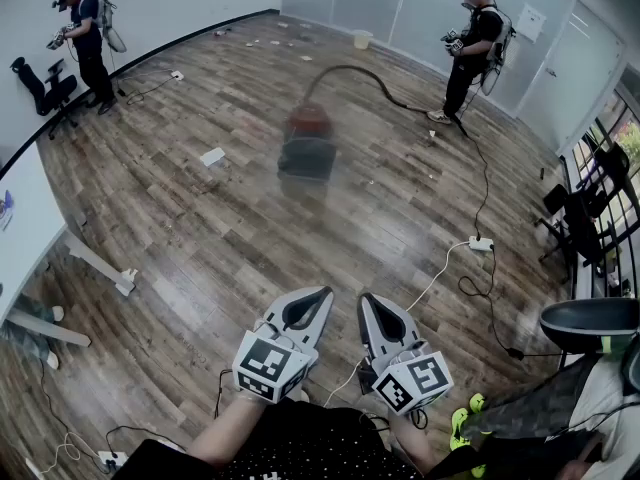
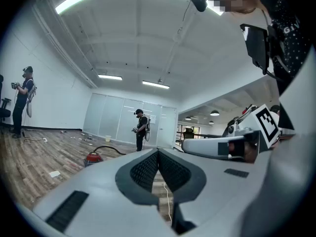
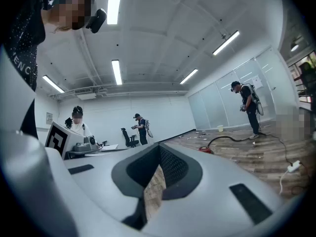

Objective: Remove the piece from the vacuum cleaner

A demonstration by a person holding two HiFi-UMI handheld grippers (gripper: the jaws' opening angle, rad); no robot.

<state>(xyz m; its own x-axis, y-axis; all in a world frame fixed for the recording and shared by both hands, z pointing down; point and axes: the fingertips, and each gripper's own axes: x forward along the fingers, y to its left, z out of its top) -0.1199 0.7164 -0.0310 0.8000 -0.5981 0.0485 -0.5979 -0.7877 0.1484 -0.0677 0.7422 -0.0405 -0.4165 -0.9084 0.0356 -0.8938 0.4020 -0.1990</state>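
Observation:
The red and dark vacuum cleaner [image 1: 306, 141] stands on the wood floor well ahead of me, blurred, with its black hose [image 1: 372, 78] curving away to the right. My left gripper [image 1: 322, 296] and right gripper [image 1: 366, 300] are held side by side low in the head view, far short of the vacuum. Both are shut with nothing between the jaws. In the left gripper view the vacuum cleaner [image 2: 92, 157] sits left of the closed left gripper [image 2: 158, 152]. In the right gripper view the vacuum cleaner [image 3: 206, 150] and hose [image 3: 232, 139] lie right of the closed right gripper [image 3: 159, 147].
A person [image 1: 470, 48] stands by the hose's far end and another person [image 1: 86, 38] at the far left next to a black chair [image 1: 45, 86]. A white power strip [image 1: 481, 243] and cables lie to the right. A white table's leg [image 1: 100, 265] is at the left, an office chair [image 1: 590, 323] at the right.

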